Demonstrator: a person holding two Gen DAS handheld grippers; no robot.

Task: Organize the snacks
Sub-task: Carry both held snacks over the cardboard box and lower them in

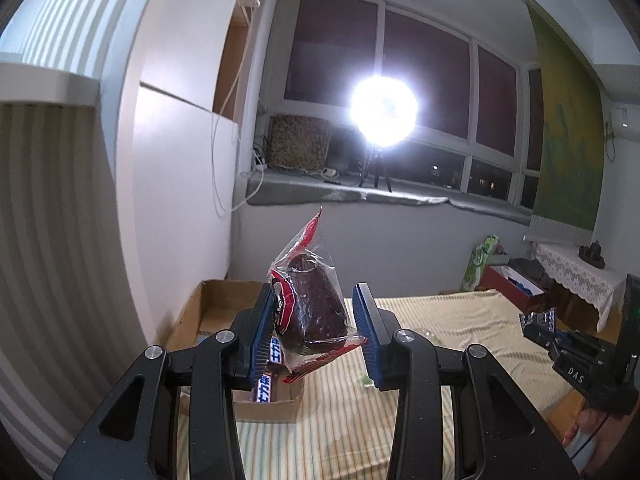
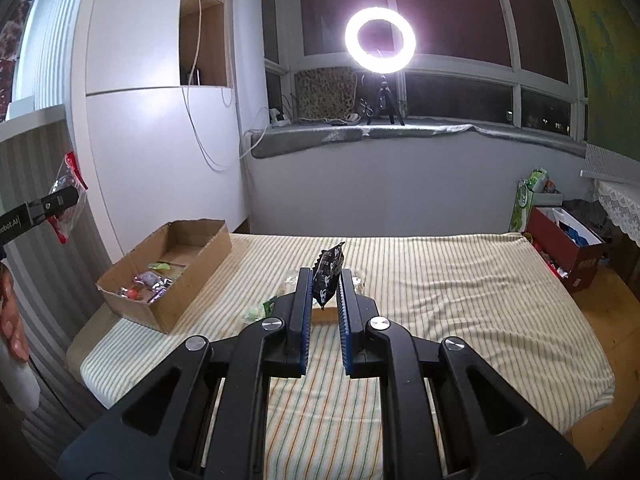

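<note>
Both snacks lifted, box waiting.
Your left tongs (image 1: 314,316) clamp the clear-wrapped brown cake (image 1: 316,304); right tongs (image 2: 325,284) pinch the small black foil packet (image 2: 329,270), both clear of the striped bed (image 2: 440,280) for carrying to the brown cardboard box (image 2: 192,276).

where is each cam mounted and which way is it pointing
Left wrist: on the left claw, looking along its fingers toward the window; it grips a brown snack in a clear wrapper; the right claw and a hand show at the right edge.
Right wrist: on the right claw, looking over the striped cloth; it pinches a dark packet; the left claw shows at the left edge.
Shared: ring light, cardboard box.
</note>
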